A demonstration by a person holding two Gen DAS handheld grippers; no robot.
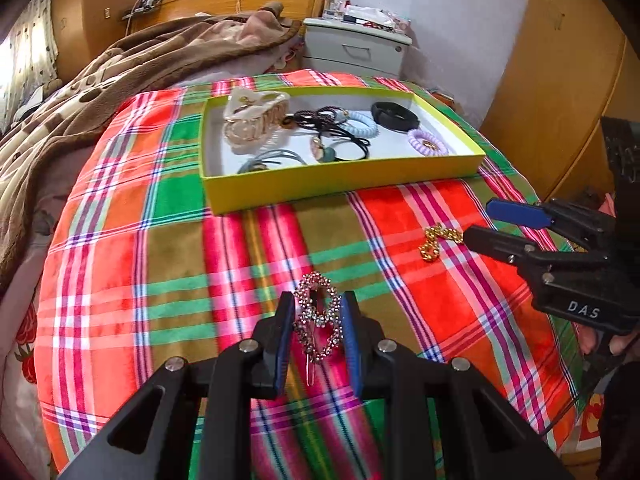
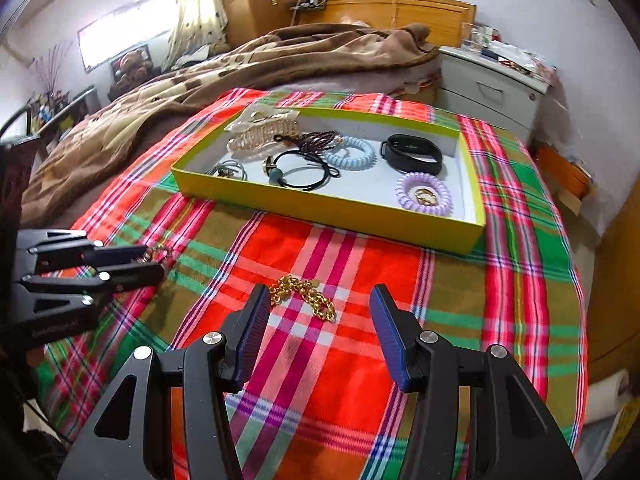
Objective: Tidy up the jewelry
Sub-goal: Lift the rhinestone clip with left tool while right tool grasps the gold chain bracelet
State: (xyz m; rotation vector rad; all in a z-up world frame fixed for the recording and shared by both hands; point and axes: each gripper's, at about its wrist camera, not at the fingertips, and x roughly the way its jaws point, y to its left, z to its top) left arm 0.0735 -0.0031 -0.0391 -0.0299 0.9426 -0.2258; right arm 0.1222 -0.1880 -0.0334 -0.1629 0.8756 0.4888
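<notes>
A rhinestone hair clip (image 1: 318, 316) sits between the fingers of my left gripper (image 1: 318, 304), which is shut on it just above the plaid cloth (image 1: 160, 280). A gold chain bracelet (image 2: 306, 298) lies on the cloth; it also shows in the left wrist view (image 1: 434, 242). My right gripper (image 2: 320, 300) is open, its fingers either side of the chain and just short of it. The yellow tray (image 2: 328, 214) beyond holds hair claws, coil hair ties, black elastics, a black band and rings. It also shows in the left wrist view (image 1: 340, 184).
A brown blanket (image 2: 200, 80) covers the bed behind and to the left of the tray. A grey nightstand (image 2: 492, 88) stands at the back right. A wooden wardrobe (image 1: 560, 80) is on the right. The cloth's edge drops off to the right.
</notes>
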